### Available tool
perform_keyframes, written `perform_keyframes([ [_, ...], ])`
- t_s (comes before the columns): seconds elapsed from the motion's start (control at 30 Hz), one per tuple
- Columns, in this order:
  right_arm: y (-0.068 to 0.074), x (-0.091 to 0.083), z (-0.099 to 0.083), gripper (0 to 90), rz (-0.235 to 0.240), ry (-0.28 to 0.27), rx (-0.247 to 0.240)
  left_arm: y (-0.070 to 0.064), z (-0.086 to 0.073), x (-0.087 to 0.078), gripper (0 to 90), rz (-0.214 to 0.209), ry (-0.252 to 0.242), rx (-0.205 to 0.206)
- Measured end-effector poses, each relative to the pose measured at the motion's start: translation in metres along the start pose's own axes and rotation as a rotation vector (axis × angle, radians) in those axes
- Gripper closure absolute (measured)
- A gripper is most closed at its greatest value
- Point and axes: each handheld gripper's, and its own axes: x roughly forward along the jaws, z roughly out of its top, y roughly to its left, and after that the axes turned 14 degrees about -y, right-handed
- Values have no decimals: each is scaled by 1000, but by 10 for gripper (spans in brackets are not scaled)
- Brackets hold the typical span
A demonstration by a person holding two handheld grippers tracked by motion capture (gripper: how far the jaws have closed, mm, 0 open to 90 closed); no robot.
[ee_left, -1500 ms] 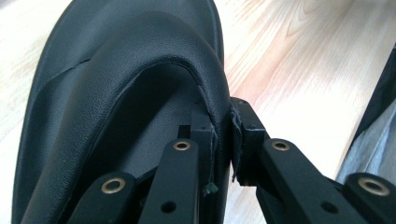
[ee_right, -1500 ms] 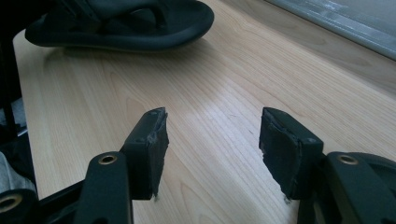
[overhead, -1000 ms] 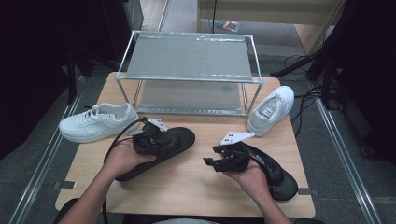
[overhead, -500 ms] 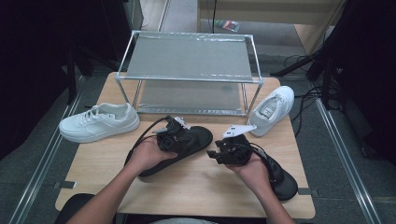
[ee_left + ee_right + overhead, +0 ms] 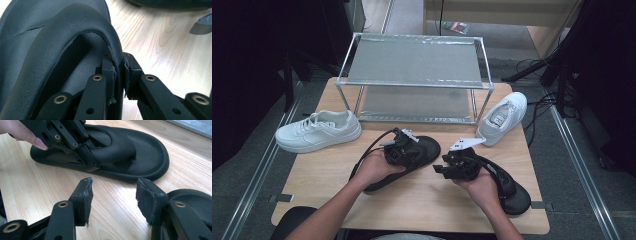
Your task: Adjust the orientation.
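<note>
Lying slantwise on the wooden table (image 5: 422, 200), the black sandal (image 5: 424, 152) has its long axis running from near left to far right in the high view, with the rounded toe end pointing toward the metal shelf rack (image 5: 414, 82) and the heel hidden under the person's left hand (image 5: 372, 170). The left gripper (image 5: 404, 147) pinches the sandal's strap: in the left gripper view its two jaws are pressed together with the thin edge of the strap (image 5: 117, 62) caught between them. The strap is smooth, leather-like, with a fine grain and a stitched rim, arching up over a matte footbed. In the right gripper view the sandal (image 5: 140, 157) shows a thick foam-like sole with a raised, rounded border and a toe post where the strap meets the footbed.

The right gripper (image 5: 447, 167) hovers just beside it over bare wood, its jaws spread with nothing between them; their pads look worn and ragged. A second black sandal (image 5: 512, 192) lies under the right hand. One white sneaker (image 5: 317, 131) sits at the table's left edge, another white sneaker (image 5: 504, 116) at the right by the rack
</note>
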Motion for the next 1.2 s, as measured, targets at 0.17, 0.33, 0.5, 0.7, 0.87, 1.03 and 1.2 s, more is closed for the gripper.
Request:
perform_keyframes([
  [0.17, -1, -1, -1, 485, -2, 1, -2, 4, 0, -11, 636, -13, -31, -24],
  [0.33, 0, -1, -1, 485, -2, -1, -4, 6, -2, -31, 584, -5, -67, -28],
  [0.5, -1, 4, 0, 485, 6, 4, -9, 13, -11, -54, 567, 18, -112, -12],
  [0.7, 0, 11, 3, 490, 20, 8, -15, 21, -22, -76, 566, 37, -146, -16],
  [0.87, 1, 17, 4, 487, 33, 17, -18, 25, -30, -88, 635, 62, -163, 8],
  [1.03, 3, 25, 8, 497, 50, 15, -26, 35, -42, -103, 791, 76, -177, -15],
  [1.2, 5, 31, 9, 512, 57, 15, -31, 40, -49, -106, 881, 94, -169, -20],
])
